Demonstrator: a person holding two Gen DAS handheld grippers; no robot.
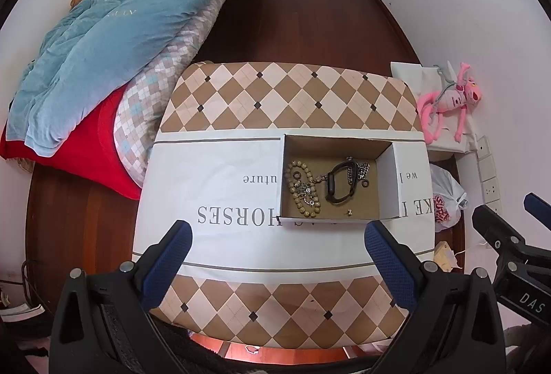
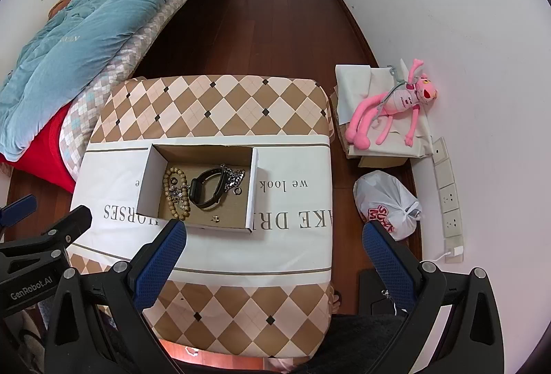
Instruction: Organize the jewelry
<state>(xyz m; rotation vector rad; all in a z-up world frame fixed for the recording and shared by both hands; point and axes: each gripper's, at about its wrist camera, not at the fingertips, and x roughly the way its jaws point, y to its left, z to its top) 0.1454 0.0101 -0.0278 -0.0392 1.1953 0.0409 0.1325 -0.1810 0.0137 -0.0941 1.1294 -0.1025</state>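
On the desk, the open cardboard box holds, from left to right, a wooden bead bracelet, a black watch, a metal chain and, near the front wall, a small earring. The left gripper and the right gripper both hover short of the box, jaws spread wide and holding nothing. Every piece seems to be gathered already, so the task looks nearly done; any next move calls for one arm to descend into the box and close its jaws on a single piece.

Box walls ring the jewelry – open top; bare cloth all round.
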